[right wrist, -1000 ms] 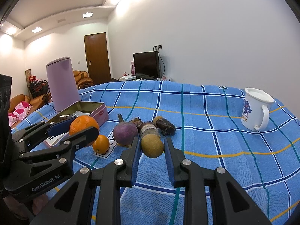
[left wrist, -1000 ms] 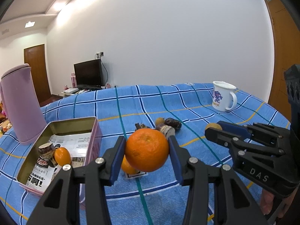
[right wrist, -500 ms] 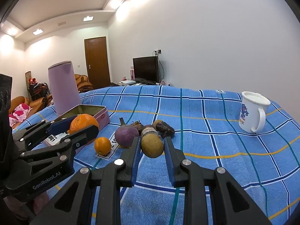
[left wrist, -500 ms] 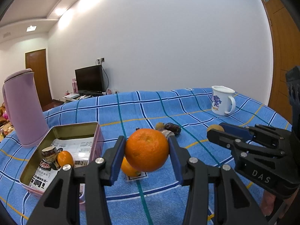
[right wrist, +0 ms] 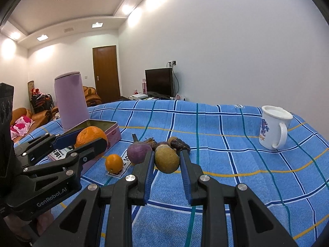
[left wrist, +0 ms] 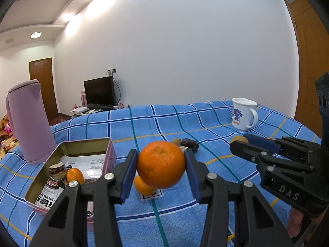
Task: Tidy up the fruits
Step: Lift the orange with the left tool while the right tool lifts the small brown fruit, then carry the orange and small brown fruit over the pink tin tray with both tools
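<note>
My left gripper (left wrist: 160, 164) is shut on a large orange (left wrist: 161, 164) and holds it above the blue checked tablecloth, right of the open pink tin (left wrist: 111, 154). My right gripper (right wrist: 167, 160) is shut on a yellow-brown round fruit (right wrist: 167, 160), also lifted. A small orange (right wrist: 114, 163) lies on a paper tag between the tin and a purple round fruit (right wrist: 138, 154). Several small dark fruits (right wrist: 178, 143) lie behind them. The tin holds a small orange (left wrist: 75, 175) and a jar (left wrist: 54, 180). The left gripper shows in the right wrist view (right wrist: 90, 139), the right gripper in the left wrist view (left wrist: 239, 142).
A tall lilac jug (left wrist: 28, 121) stands behind the tin at the left. A white mug (right wrist: 274, 130) stands at the far right of the table. The table's far edge drops off toward a TV and a door.
Both grippers have risen a little with their fruits; the table and its objects sit lower in both views. Both grips are unchanged.
</note>
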Motion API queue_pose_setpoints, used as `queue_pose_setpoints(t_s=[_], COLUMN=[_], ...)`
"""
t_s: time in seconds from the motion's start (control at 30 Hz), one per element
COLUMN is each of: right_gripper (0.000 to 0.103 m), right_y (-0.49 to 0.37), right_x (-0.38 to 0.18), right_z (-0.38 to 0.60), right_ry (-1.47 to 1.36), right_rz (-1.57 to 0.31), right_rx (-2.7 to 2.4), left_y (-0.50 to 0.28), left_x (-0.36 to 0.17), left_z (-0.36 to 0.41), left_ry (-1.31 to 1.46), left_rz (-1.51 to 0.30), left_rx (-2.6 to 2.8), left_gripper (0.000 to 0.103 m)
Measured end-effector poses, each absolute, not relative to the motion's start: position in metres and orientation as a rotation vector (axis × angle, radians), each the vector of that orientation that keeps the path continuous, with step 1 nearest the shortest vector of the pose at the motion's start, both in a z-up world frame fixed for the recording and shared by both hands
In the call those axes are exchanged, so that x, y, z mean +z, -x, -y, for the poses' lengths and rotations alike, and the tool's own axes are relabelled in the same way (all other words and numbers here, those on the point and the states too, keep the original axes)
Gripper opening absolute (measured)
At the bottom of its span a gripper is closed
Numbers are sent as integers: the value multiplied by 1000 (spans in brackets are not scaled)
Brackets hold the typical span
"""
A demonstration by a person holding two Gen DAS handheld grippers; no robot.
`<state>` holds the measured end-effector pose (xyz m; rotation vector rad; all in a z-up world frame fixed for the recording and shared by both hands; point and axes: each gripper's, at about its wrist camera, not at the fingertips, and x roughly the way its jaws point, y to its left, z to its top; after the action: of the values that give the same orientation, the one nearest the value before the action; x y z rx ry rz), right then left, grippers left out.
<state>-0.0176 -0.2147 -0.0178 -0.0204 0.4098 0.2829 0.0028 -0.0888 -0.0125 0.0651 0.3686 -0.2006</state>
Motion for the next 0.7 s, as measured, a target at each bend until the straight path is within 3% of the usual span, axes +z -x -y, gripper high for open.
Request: queue_pose_setpoints(t_s=[0.7], right_gripper=[27], right_y=[15], right_x=[-11], right_z=[192], right_ry=[80], right_rz=[-419], right_rx=[305], left_y=[-4], left_x=[-16], left_z=[59], left_ry=[-39], left_rz=[-414], left_rx=[-122], left_gripper=[48])
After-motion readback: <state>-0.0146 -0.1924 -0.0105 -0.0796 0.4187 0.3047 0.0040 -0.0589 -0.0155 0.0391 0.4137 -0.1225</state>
